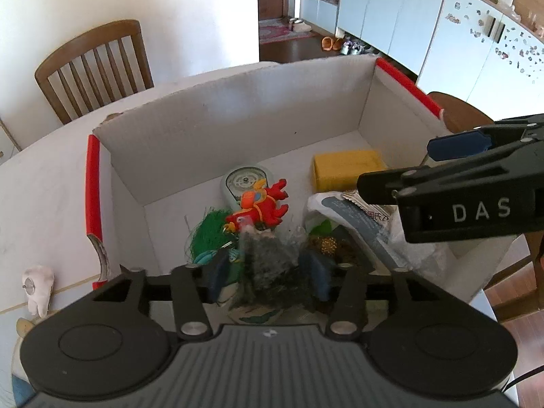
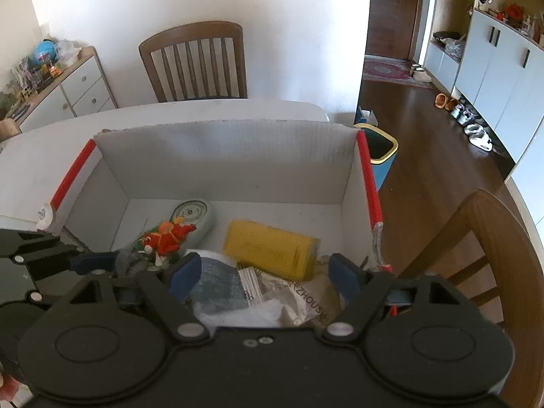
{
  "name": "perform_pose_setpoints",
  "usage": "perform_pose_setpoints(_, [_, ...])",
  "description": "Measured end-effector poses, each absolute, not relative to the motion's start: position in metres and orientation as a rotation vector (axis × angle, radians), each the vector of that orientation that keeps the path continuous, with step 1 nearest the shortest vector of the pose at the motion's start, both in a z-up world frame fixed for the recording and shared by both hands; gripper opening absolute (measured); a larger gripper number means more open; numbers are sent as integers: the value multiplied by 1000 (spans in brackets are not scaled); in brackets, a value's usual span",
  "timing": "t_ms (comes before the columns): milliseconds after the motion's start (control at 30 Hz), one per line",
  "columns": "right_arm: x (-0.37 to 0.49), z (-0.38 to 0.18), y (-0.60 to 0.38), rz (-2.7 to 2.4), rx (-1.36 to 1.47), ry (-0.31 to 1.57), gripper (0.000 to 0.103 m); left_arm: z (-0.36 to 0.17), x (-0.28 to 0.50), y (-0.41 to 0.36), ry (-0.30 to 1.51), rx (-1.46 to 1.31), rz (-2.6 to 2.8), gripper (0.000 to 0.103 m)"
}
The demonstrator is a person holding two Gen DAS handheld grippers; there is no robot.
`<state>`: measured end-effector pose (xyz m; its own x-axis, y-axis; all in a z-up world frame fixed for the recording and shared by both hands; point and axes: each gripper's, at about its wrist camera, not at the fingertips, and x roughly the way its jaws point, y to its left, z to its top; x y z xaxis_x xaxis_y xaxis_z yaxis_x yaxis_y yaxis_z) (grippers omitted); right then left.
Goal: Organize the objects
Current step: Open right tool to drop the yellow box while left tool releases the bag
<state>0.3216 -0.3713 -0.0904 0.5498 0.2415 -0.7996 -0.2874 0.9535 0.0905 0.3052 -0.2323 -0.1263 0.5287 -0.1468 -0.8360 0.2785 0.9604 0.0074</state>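
Note:
A white cardboard box (image 1: 238, 125) with red corner strips stands on the table. Inside lie a red parrot toy (image 1: 261, 207), a round pale dial device (image 1: 246, 180), a green mesh scrubber (image 1: 209, 231), a yellow block (image 1: 346, 168) and plastic-wrapped packets (image 1: 360, 224). My left gripper (image 1: 268, 275) is shut on a dark fuzzy transparent bag (image 1: 272, 268), held over the box's near side. My right gripper (image 2: 265, 277) is open and empty above the packets (image 2: 244, 289), with the yellow block (image 2: 272, 248) and parrot (image 2: 166, 236) beyond; it shows in the left wrist view (image 1: 442, 170).
A white tooth-shaped object (image 1: 37, 289) lies on the table left of the box. Wooden chairs stand at the far side (image 2: 197, 61) and at the right (image 2: 493, 258). A blue bin (image 2: 382, 159) stands on the floor behind the box.

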Motion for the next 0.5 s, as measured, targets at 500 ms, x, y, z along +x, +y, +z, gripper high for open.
perform_pose_setpoints(500, [287,-56,-372,322,-31,889,85,-91,273,-210,894,75,-282,65])
